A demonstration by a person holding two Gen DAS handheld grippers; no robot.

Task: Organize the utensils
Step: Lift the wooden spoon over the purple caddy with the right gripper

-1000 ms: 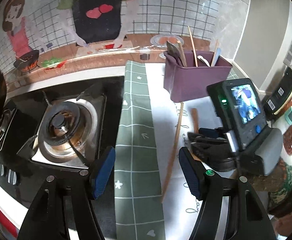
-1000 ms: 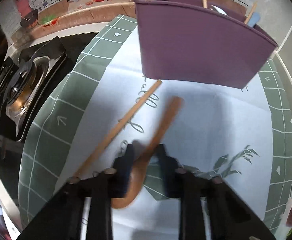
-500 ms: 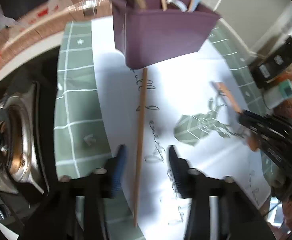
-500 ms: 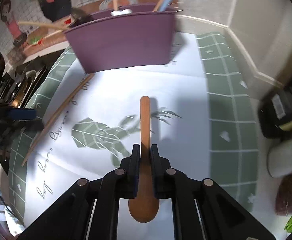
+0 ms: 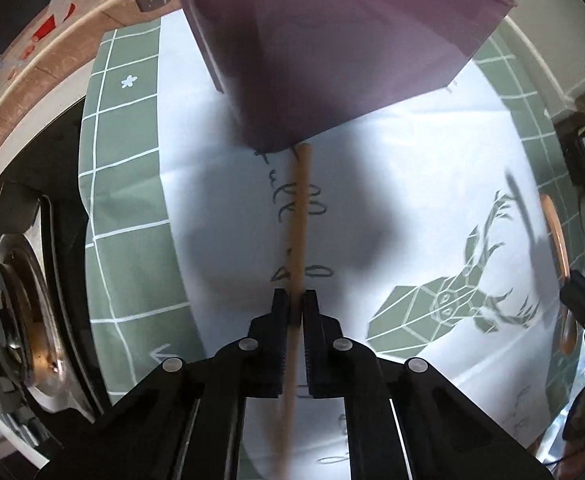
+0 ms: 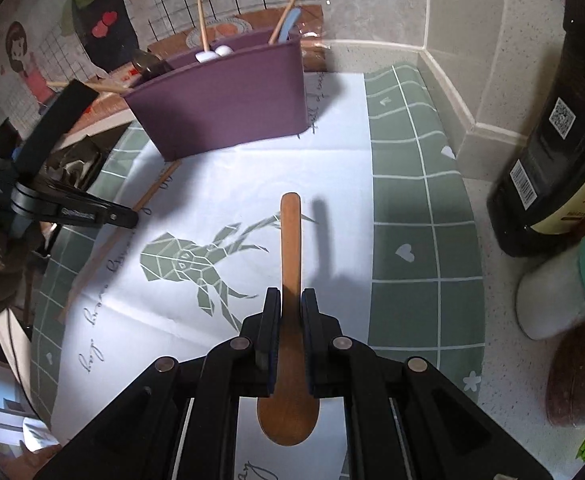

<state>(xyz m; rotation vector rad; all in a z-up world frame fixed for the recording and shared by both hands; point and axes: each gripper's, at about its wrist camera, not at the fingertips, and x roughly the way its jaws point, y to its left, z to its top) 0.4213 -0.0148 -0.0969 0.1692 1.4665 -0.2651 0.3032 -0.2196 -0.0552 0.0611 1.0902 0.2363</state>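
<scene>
My left gripper (image 5: 295, 306) is shut on a long thin wooden stick (image 5: 300, 216) that points at the base of the purple utensil holder (image 5: 332, 44). My right gripper (image 6: 291, 304) is shut on the neck of a wooden spoon (image 6: 290, 248), bowl toward me, handle pointing toward the purple holder (image 6: 224, 112), held above the mat. The holder has several utensils standing in it. In the right wrist view the left gripper (image 6: 126, 216) shows at the left on the stick (image 6: 148, 196). The spoon (image 5: 556, 236) shows at the right edge of the left wrist view.
A white and green mat with a deer print (image 6: 196, 260) covers the counter. A gas stove (image 5: 16, 300) lies left of the mat. Dark bottles (image 6: 552, 140) and jars (image 6: 560, 280) stand at the right by the wall corner.
My left gripper came down over the stick and closed on it. My right gripper lifted the spoon off the mat and swung it right, handle toward the holder.
</scene>
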